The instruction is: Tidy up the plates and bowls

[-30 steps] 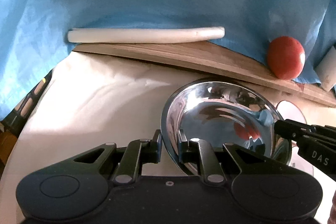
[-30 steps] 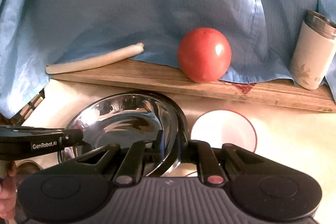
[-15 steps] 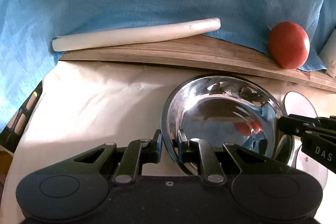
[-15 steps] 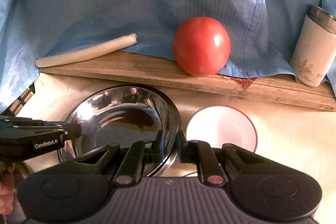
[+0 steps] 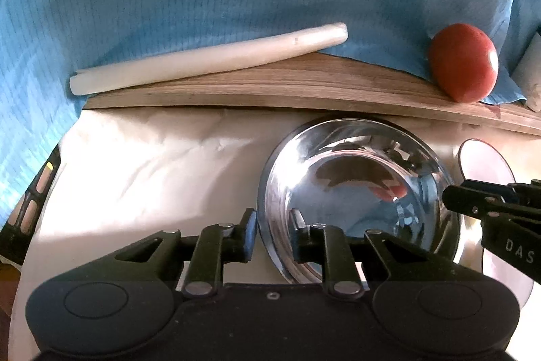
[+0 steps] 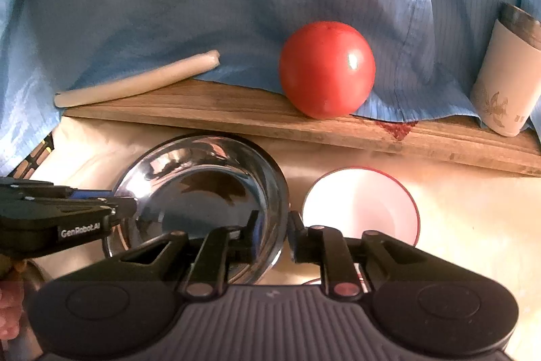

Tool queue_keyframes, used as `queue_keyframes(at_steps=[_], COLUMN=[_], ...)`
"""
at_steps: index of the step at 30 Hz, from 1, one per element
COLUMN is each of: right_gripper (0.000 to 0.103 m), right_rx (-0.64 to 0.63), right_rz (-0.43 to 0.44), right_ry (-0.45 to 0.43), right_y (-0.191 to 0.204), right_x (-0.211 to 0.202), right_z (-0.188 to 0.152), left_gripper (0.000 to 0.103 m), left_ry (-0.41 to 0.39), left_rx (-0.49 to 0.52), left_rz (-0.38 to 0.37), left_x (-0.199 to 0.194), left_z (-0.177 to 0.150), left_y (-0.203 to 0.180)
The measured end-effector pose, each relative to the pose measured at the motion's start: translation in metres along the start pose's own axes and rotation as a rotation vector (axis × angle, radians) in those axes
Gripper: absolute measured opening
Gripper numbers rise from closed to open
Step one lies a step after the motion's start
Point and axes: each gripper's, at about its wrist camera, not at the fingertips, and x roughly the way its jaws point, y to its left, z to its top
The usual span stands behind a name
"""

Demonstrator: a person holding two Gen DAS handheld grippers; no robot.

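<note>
A wrinkled blue cloth backdrop (image 6: 203, 5) hangs behind a desk under cream-coloured paper (image 5: 142, 164). Along the back lies a long brown wooden board (image 6: 236, 110). On it rest a long white cylindrical stick (image 5: 209, 60), a round red tomato (image 6: 326, 68) and, at the far right, a cream tumbler with a steel rim (image 6: 503, 80).

In front of the board, on the paper, sits a shiny round stainless steel bowl (image 5: 355, 188). Just beside it on the right sits a smaller white bowl with a thin red rim (image 6: 361, 205).

The left gripper (image 5: 272, 234) straddles the steel bowl's left rim, 1 finger outside and 1 inside. The right gripper (image 6: 272, 234) straddles the opposite rim the same way. Both pairs of fingers have just been opening, and now both look released, with small gaps around the rim between them.

The step in hand appears to be letting go of the steel bowl once it is set down. To do it well, both hands should open evenly, then draw straight back and up, so no finger drags the rim or nudges the white bowl.
</note>
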Motion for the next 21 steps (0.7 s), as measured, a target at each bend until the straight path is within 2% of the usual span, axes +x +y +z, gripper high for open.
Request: queue_keyframes(at_steps=[2,3,5,7,11,12,16,21], right_gripper=[0.021,0.027,0.036,0.047,0.064,0.071,0.086,0.091], right_rx=[-0.008,-0.01,-0.01,-0.021,-0.045,-0.053,-0.061,-0.02], right_rz=[0.0,0.002,0.01,0.019,0.048,0.057,0.101,0.151], right_ry=[-0.008,-0.011,-0.021,-0.033,-0.051,-0.051,-0.03,0.059], right_y=[0.001,0.001,0.001,0.002,0.003,0.003,-0.001,-0.013], right_x=[-0.003,-0.006,-0.013,-0.022,-0.045,-0.05,-0.072,-0.088], right_z=[-0.002,-0.002,-0.005,-0.007,-0.015,-0.018,-0.034,-0.053], left_gripper=[0.032,0.035,0.053,0.066,0.081,0.082,0.087,0.088], left_ry=[-0.004,-0.007,-0.013,-0.029,-0.04,-0.04,-0.024,0.02], left_rx=[0.002,0.005,0.015,0.023,0.036,0.043,0.108,0.2], left_rz=[-0.003,-0.002,0.004,0.008,-0.012,-0.023,-0.056,-0.106], left_x=[-0.004,-0.006,-0.012,-0.019,-0.031,-0.034,-0.044,-0.047], left_z=[-0.001,-0.001,-0.003,-0.005,-0.008,-0.008,-0.015,-0.022], left_y=[0.001,0.001,0.002,0.006,0.012,0.013,0.014,0.012])
